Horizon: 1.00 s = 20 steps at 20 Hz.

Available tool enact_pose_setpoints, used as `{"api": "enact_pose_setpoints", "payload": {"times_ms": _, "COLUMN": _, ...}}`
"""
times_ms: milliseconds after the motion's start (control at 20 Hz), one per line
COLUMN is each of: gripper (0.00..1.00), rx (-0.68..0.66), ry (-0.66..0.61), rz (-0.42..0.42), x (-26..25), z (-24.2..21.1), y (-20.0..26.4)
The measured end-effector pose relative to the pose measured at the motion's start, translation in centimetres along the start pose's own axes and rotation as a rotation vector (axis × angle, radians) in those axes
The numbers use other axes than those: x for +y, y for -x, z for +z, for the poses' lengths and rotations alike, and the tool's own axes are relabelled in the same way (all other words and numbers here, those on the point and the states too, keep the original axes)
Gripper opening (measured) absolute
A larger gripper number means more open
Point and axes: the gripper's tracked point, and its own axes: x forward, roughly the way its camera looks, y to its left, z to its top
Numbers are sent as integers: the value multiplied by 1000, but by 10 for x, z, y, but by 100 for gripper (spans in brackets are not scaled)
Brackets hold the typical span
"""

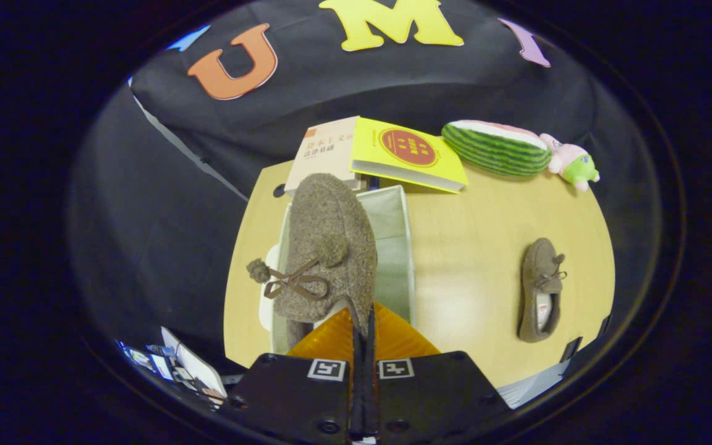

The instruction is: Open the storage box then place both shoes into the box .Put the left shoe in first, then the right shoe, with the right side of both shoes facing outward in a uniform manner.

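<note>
my fingers (362, 321) are pinched tight on the heel rim of the shoe (330, 247), which hangs toe-forward, its long axis running straight away from me, over the open storage box (396, 247) just ahead. the second shoe (540, 290) lies well off to the right on the counter (473, 247), parallel.
</note>
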Motion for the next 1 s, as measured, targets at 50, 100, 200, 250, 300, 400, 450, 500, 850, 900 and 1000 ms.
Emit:
{"api": "enact_pose_setpoints", "payload": {"times_ms": 50, "gripper": 6, "rx": -18, "ry": -19, "rz": 5, "x": 6, "z": 2, "y": -7}}
{"api": "enact_pose_setpoints", "payload": {"times_ms": 100, "gripper": 6, "rx": -41, "ry": -30, "rz": 10, "x": 12, "z": 5, "y": -15}}
{"api": "enact_pose_setpoints", "payload": {"times_ms": 200, "gripper": 6, "rx": -77, "ry": -41, "rz": 7, "x": 17, "z": 5, "y": -33}}
{"api": "enact_pose_setpoints", "payload": {"times_ms": 250, "gripper": 6, "rx": -82, "ry": -57, "rz": 4, "x": 18, "z": 2, "y": -43}}
{"api": "enact_pose_setpoints", "payload": {"times_ms": 300, "gripper": 6, "rx": -76, "ry": -73, "rz": 6, "x": 20, "z": -3, "y": -52}}
{"api": "enact_pose_setpoints", "payload": {"times_ms": 400, "gripper": 6, "rx": -55, "ry": -93, "rz": 11, "x": 22, "z": -14, "y": -73}}
{"api": "enact_pose_setpoints", "payload": {"times_ms": 450, "gripper": 6, "rx": -46, "ry": -98, "rz": 7, "x": 22, "z": -20, "y": -83}}
{"api": "enact_pose_setpoints", "payload": {"times_ms": 500, "gripper": 6, "rx": -33, "ry": -91, "rz": 3, "x": 22, "z": -26, "y": -93}}
{"api": "enact_pose_setpoints", "payload": {"times_ms": 850, "gripper": 7, "rx": 42, "ry": -105, "rz": 24, "x": 26, "z": -49, "y": -124}}
{"api": "enact_pose_setpoints", "payload": {"times_ms": 900, "gripper": 9, "rx": 40, "ry": -106, "rz": 32, "x": 26, "z": -49, "y": -124}}
{"api": "enact_pose_setpoints", "payload": {"times_ms": 1000, "gripper": 16, "rx": 4, "ry": -99, "rz": 92, "x": 36, "z": -43, "y": -117}}
